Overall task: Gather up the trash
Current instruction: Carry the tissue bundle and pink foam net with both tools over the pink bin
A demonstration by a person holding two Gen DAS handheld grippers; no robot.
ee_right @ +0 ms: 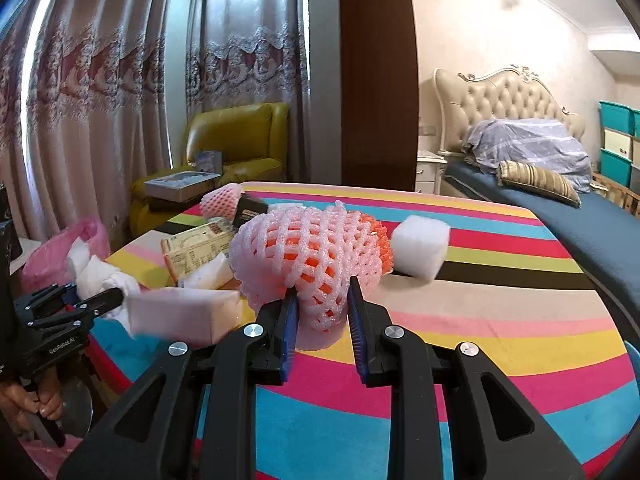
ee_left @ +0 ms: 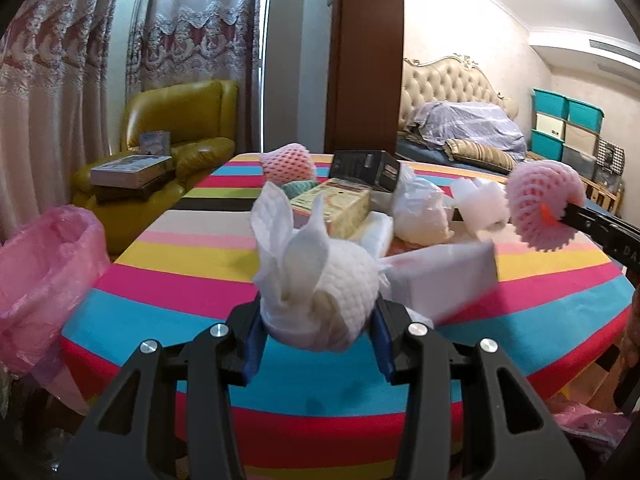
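My left gripper [ee_left: 318, 320] is shut on a crumpled white tissue wad [ee_left: 320, 276], held above the striped table's near edge. My right gripper [ee_right: 322, 312] is shut on a pink foam fruit net [ee_right: 304, 264] with orange inside; the net also shows in the left wrist view [ee_left: 540, 208], held over the table's right side. A bin lined with a pink bag [ee_left: 44, 280] stands left of the table. It also shows in the right wrist view [ee_right: 60, 252], beyond the left gripper [ee_right: 92, 304].
On the striped table [ee_left: 180, 280] lie a yellow carton [ee_left: 336, 208], a black box [ee_left: 366, 168], another pink net [ee_left: 286, 164], a white bag [ee_left: 424, 212], white foam pieces [ee_right: 420, 246] and a white packet [ee_right: 184, 312]. A yellow armchair [ee_left: 180, 132] and a bed [ee_right: 560, 184] stand behind.
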